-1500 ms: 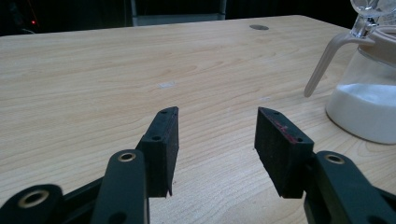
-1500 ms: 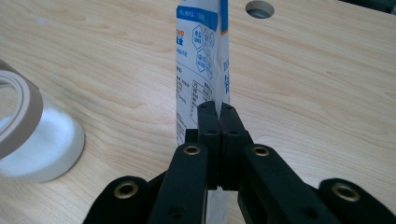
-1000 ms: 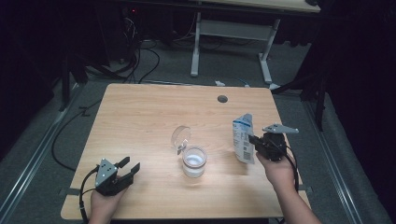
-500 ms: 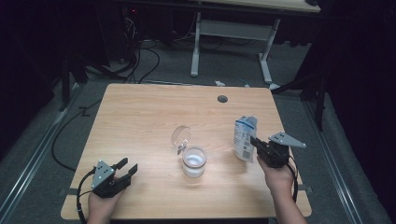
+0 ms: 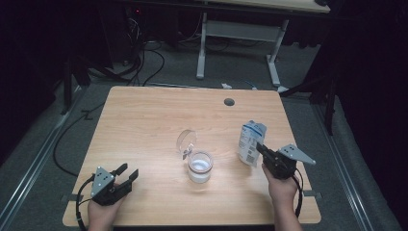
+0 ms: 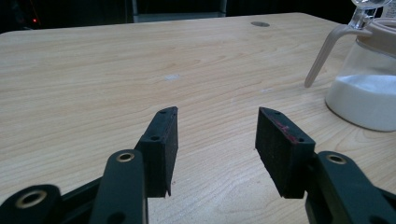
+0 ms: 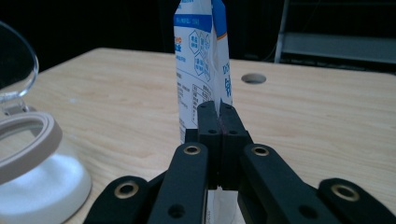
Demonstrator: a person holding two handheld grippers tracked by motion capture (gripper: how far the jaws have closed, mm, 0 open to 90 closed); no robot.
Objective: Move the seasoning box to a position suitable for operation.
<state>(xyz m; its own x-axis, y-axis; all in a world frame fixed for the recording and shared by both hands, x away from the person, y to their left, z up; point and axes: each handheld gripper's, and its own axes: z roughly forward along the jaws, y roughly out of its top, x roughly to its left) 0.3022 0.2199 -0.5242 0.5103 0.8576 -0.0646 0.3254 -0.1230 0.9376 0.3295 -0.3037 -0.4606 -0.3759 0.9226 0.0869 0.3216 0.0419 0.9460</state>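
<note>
— While the high view looks down, where's the pouch?
— White-and-blue pouch upright on the tabletop, pinched by the right tool, right of the lidded jar.
— Left gripper view?
— Left tool spread, empty.
— Right gripper view?
— Pressed together on the pouch's edge.
</note>
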